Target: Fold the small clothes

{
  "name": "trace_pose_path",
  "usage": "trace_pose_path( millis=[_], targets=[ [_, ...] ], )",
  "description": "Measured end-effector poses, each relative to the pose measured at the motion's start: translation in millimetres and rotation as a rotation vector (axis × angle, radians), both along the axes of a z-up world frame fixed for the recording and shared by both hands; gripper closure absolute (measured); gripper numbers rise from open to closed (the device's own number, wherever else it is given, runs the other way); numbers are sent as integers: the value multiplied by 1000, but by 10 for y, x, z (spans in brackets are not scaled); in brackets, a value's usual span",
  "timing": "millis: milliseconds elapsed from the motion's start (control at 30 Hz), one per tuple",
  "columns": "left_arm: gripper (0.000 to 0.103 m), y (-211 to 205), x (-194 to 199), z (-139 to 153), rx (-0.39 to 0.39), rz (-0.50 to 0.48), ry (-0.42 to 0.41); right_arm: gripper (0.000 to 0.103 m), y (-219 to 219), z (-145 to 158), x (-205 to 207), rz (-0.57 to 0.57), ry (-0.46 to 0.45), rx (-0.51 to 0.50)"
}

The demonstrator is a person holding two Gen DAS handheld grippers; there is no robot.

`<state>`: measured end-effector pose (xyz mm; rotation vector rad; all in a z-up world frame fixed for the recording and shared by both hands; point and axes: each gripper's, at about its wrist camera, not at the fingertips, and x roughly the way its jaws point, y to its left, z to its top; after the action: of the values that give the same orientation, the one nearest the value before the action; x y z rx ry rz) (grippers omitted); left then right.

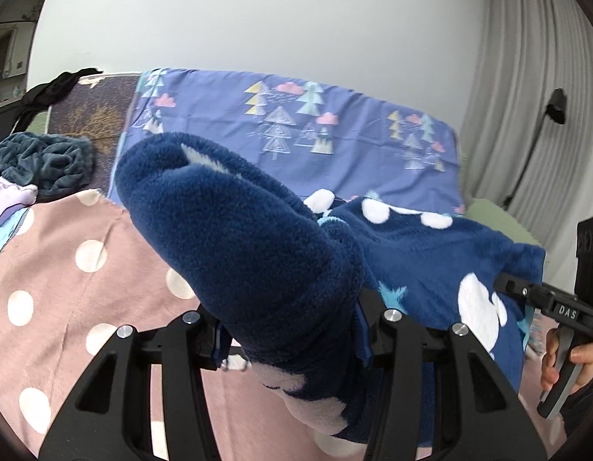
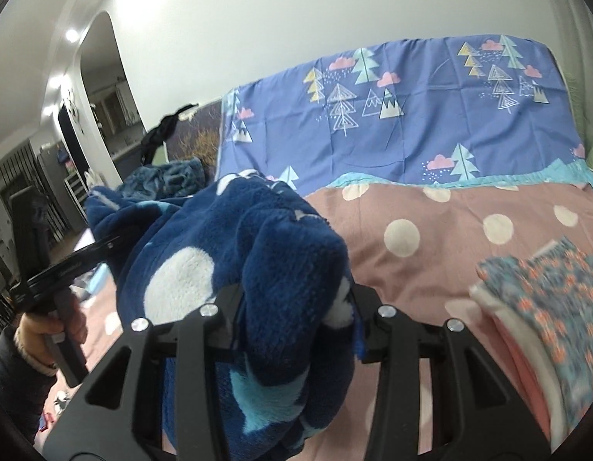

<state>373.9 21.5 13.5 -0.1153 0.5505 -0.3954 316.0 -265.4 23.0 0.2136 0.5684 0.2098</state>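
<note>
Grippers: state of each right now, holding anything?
Left gripper: closed on the navy fleece garment.
Right gripper: closed on the same garment, another part.

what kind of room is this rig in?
Most likely a home bedroom. A bed or sofa under a pink polka-dot sheet and a tree-print cover, curtains at the side, and an arched doorway into more living space.
</note>
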Motion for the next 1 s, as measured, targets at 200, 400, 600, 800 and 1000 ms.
trace_pose_path(
  millis=[200,400,600,800,1000],
  targets=[
    [55,-72,331,-186,88,50,5,64,179,-108,676,-61,17,-113],
    [55,-100,573,-333,149,97,-15,64,435,-156,1123,-94,-30,-244],
    [45,-57,873,-775,249,212,69,34,739,-508,1366,-175,-123,-415],
    [35,-67,832,-1484,365,117,248,32,765,-1399,1430,-175,150,-534],
    [30,-66,634,-1474,304,91,253,28,543,-1161,1235,-170,206,-370]
  ],
)
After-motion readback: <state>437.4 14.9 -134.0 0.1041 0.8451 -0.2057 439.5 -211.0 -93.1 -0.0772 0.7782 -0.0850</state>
